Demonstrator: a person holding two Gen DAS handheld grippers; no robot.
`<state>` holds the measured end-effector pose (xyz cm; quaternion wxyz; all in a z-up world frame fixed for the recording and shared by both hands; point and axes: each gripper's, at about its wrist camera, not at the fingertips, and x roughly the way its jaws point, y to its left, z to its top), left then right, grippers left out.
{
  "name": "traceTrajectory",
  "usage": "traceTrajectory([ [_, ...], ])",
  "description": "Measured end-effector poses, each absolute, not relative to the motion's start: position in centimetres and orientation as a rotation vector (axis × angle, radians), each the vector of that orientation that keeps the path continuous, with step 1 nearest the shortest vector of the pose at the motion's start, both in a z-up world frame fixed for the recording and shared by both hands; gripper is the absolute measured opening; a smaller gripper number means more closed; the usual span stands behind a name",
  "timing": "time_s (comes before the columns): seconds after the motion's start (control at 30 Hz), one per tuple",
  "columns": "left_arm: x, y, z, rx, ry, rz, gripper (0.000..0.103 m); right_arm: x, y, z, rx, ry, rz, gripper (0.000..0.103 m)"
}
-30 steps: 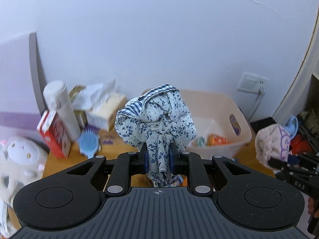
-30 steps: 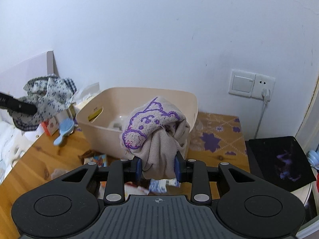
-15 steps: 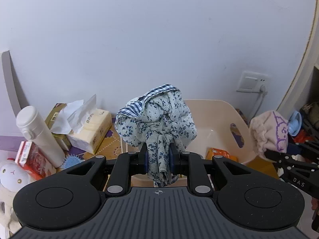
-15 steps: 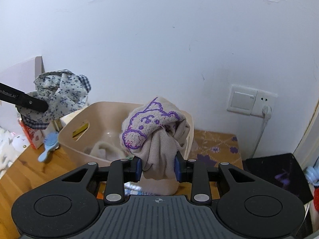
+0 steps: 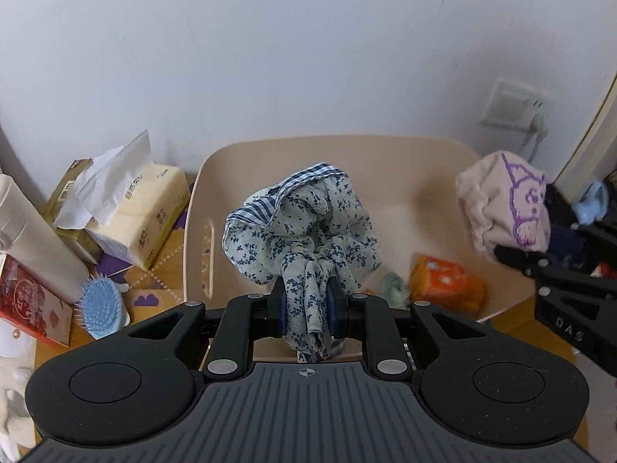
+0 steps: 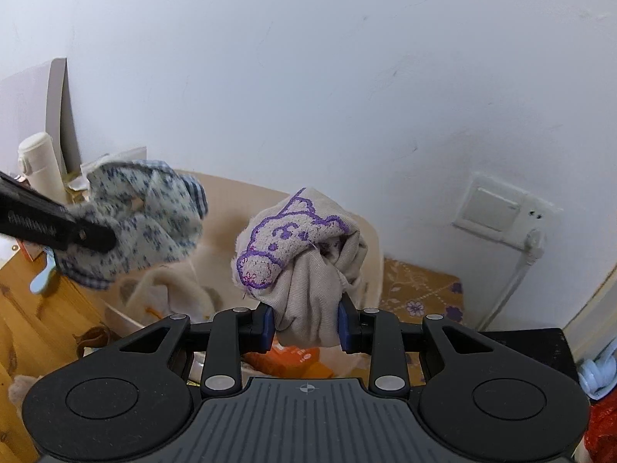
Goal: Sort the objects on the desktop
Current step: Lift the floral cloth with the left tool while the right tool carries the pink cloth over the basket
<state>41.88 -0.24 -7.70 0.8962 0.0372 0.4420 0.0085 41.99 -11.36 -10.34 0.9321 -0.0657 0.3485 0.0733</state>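
My left gripper (image 5: 306, 310) is shut on a bunched blue floral cloth (image 5: 304, 227) with a checked hem, and holds it above the beige plastic tub (image 5: 208, 177). Over the tub's right side my right gripper (image 6: 306, 324) is shut on a beige cloth (image 6: 304, 254) with a purple stitched animal. Each wrist view also shows the other hand's load: the beige cloth (image 5: 505, 208) at the right, the floral cloth (image 6: 146, 227) at the left. On the tub floor lie an orange packet (image 5: 447, 281) and a small greenish item (image 5: 393, 285).
Left of the tub stand a tissue pack (image 5: 131, 216), a white bottle (image 5: 27, 239), a red box (image 5: 27, 301) and a blue hairbrush (image 5: 102, 310) on the wooden desk (image 6: 31, 308). A wall socket (image 6: 497, 212) and a black pad (image 6: 520, 343) are at the right.
Both grippers have moved toward and over the tub while still gripping their cloths. The left one has sunk, so the tub now fills the middle of its view.
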Motion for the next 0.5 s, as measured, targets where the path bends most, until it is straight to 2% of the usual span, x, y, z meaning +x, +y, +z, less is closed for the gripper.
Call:
traceTrajectory([
  [0.37, 43.9, -0.2, -11.6, 0.088, 1.058, 0.048, 0.022, 45.1, -9.8, -12.3, -0.142, 0.852, 0.193, 0.030],
  [0.5, 44.1, 0.0, -11.9, 0.086, 1.079, 0.057, 0.033, 45.3, -9.7, -13.2, -0.117, 0.902, 0.198, 0.033],
])
